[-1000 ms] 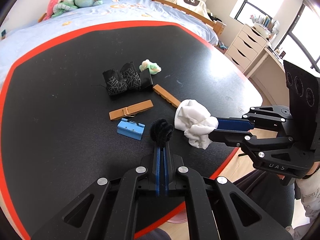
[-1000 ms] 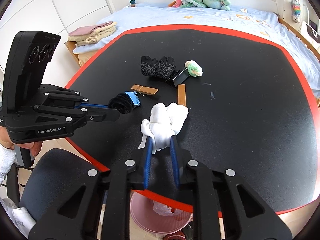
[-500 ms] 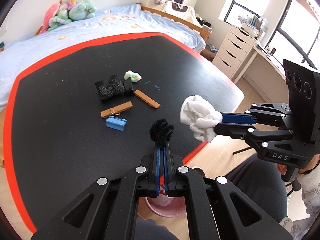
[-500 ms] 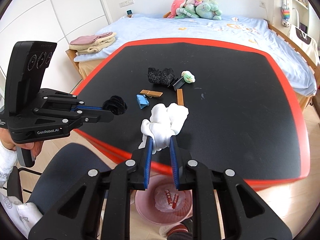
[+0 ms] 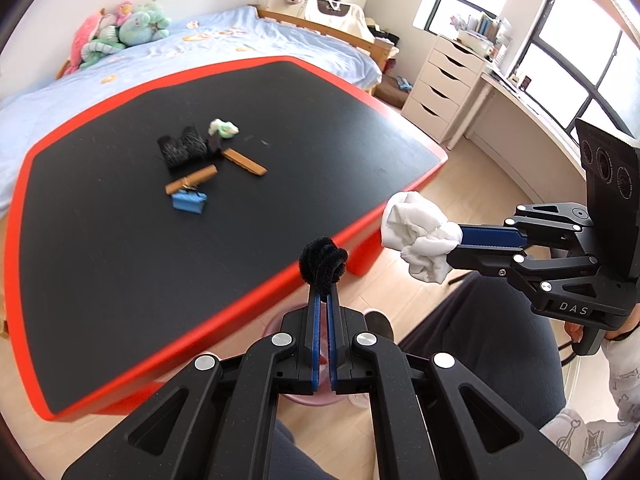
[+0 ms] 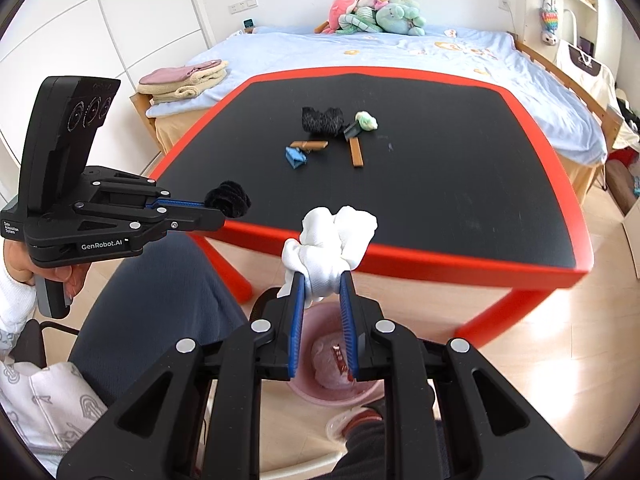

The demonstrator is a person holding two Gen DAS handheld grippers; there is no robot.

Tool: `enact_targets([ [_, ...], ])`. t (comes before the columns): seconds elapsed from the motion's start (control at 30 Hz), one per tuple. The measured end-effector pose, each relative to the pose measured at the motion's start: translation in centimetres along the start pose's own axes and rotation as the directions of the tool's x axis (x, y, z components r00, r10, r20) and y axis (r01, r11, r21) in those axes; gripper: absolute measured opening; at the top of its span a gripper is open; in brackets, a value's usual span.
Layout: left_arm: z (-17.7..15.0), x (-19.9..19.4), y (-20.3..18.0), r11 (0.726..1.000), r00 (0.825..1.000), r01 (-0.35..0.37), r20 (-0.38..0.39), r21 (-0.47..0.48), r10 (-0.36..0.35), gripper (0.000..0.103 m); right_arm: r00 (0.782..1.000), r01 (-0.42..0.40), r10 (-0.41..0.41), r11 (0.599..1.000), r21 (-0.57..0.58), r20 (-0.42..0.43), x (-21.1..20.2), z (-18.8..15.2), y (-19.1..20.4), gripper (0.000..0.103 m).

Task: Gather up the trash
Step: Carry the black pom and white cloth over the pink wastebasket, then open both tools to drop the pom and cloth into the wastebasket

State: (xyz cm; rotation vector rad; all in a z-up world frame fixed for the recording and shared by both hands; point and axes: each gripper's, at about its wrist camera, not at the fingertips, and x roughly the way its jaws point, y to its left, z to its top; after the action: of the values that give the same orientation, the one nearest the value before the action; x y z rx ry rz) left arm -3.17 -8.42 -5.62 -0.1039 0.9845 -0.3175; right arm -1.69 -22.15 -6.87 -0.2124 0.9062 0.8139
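Both grippers have withdrawn past the near edge of the red-rimmed black table. The right gripper clamps a crumpled white tissue wad above the pink plastic bin — positioned for release; the left gripper pinches a black fuzzy ball beside it.

"GenRobot.AI" – left hand-held gripper body | "DAS" – right hand-held gripper body
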Motion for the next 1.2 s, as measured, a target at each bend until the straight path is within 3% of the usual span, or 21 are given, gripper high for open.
enact_targets([
  [0.33,-1.3,0.3,-1.9,0.999,1.0,0.022,-0.021,0.031,-0.022,0.003,1.0,0.004,-0.003,1.0,0.025,-0.022,-0.9,-2.5,0.4,0.017],
  [0.83,-1.5,0.4,-2.6,0.998,0.999,0.03,-0.031,0.051,-0.029,0.003,0.999,-0.032,0.033,0.998,0.05,-0.022,-0.9,-3.0,0.0,0.018],
  [0.9,-1.5,0.7,-2.7,0.998,0.999,0.028,-0.035,0.055,-0.027,0.006,0.999,-0.036,0.037,0.998,0.051,-0.02,-0.8,-3.0,0.0,0.023],
  [0.97,-1.5,1.2,-2.6,0.998,0.999,0.023,-0.05,0.053,-0.02,0.013,0.999,-0.027,0.028,0.998,0.058,-0.022,-0.6,-2.9,-0.2,0.034],
  [1.0,-1.5,1.5,-2.6,0.998,0.998,0.018,-0.055,0.054,-0.015,0.016,1.0,-0.016,0.017,0.998,0.06,-0.024,-0.5,-3.0,-0.3,0.045],
  [1.07,-1.5,1.6,-2.4,0.999,0.999,0.011,-0.048,0.046,-0.009,0.066,0.999,0.015,-0.013,0.998,0.061,-0.03,-0.3,-3.0,-0.5,0.065],
  [1.13,-1.6,1.1,-2.1,0.999,1.0,-0.001,-0.006,0.032,0.001,0.088,1.0,0.014,-0.013,0.997,0.074,-0.02,-0.4,-3.1,-0.7,0.077],
  [1.17,-1.6,0.9,-1.9,1.0,1.0,-0.004,0.008,0.028,0.004,0.089,1.0,0.017,-0.016,0.997,0.08,-0.014,-0.5,-3.2,-0.8,0.085],
  [1.2,-1.6,0.8,-1.8,1.0,1.0,-0.008,0.007,0.026,0.008,0.089,1.0,0.013,-0.012,0.996,0.085,-0.009,-0.6,-3.2,-0.9,0.087],
])
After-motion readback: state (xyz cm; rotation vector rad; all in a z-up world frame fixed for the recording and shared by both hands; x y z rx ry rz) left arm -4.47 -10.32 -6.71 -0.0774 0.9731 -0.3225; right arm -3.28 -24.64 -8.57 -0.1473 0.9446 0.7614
